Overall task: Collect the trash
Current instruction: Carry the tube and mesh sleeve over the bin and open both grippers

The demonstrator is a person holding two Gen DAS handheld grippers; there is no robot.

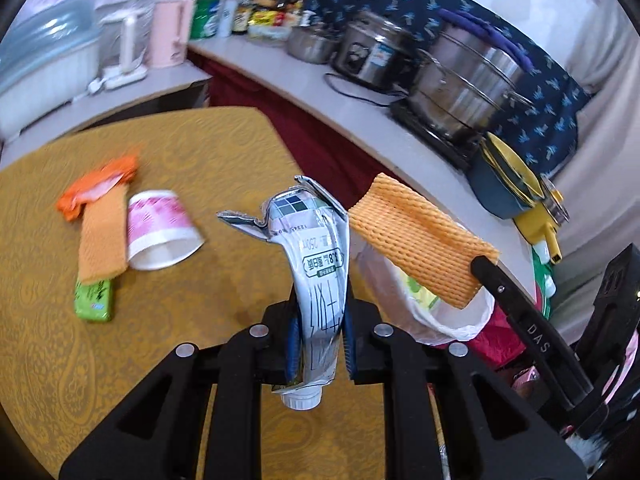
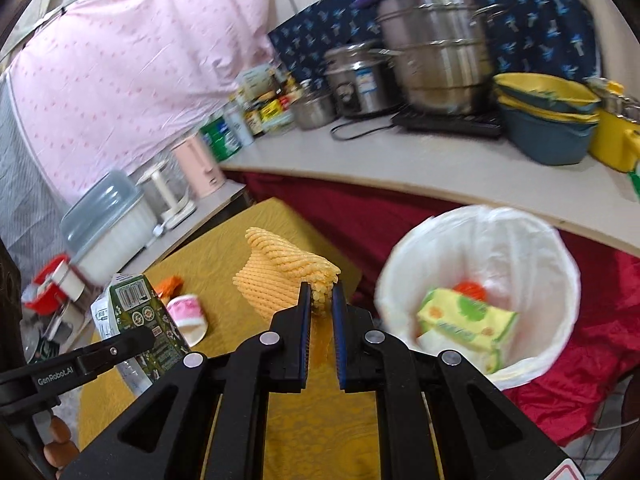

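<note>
Pinched in the left gripper (image 1: 320, 344) jaws, a crushed silver milk carton (image 1: 316, 264) rides aloft; the right gripper (image 2: 321, 312) jaws clamp an orange foam net sleeve (image 2: 280, 276), both apparently bound for the white-lined bin (image 2: 516, 240) right of the bench (image 2: 320, 420).

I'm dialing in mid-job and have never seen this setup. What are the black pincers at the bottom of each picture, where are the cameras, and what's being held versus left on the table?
Each picture comes from a camera mounted on a hand-held two-finger tool, looking forward along its fingers; a person carries one in each hand.

In the left wrist view, the left tool is clamped on a flattened milk carton. In the right wrist view, the right tool pinches an orange foam net sleeve.

Left on the yellow table: a tipped paper cup, another foam net, an orange wrapper and a green packet.

Beside the table stands a white-lined trash bin, already holding a yellow-green pack.
</note>
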